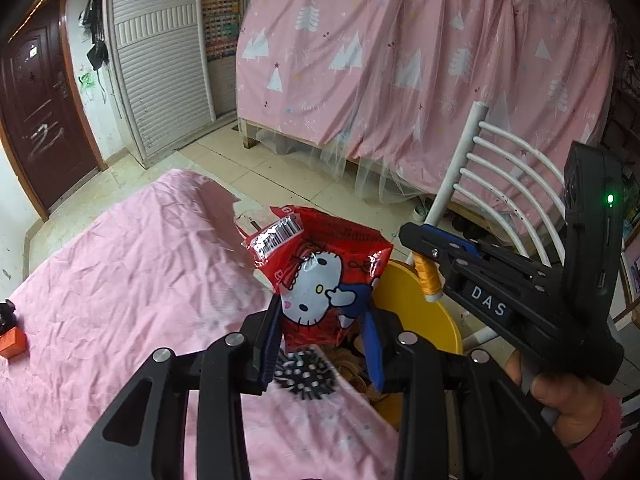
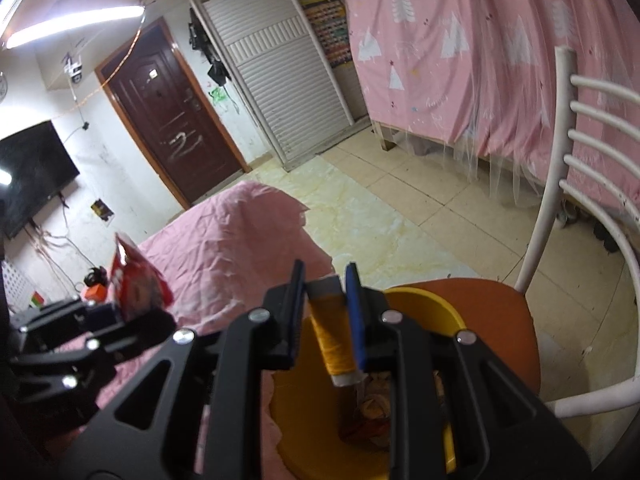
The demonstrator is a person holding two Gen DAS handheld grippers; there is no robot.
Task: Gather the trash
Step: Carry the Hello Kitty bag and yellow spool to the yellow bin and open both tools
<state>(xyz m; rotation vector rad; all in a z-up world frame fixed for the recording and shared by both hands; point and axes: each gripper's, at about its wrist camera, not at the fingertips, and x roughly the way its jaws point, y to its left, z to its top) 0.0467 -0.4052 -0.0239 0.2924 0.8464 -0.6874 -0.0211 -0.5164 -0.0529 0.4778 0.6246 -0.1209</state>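
My left gripper is shut on a red snack bag with a white cartoon cat, held upright above the edge of a yellow bin. That bag and the left gripper also show at the left of the right wrist view. My right gripper is shut on a spool of orange-yellow thread, hanging over the yellow bin. In the left wrist view the right gripper holds the spool above the bin's far rim. Crumpled trash lies inside the bin.
The bin stands on an orange chair seat with a white slatted back, beside a table under a pink cloth. An orange box sits on the cloth's left edge. A pink curtained bed and tiled floor lie beyond.
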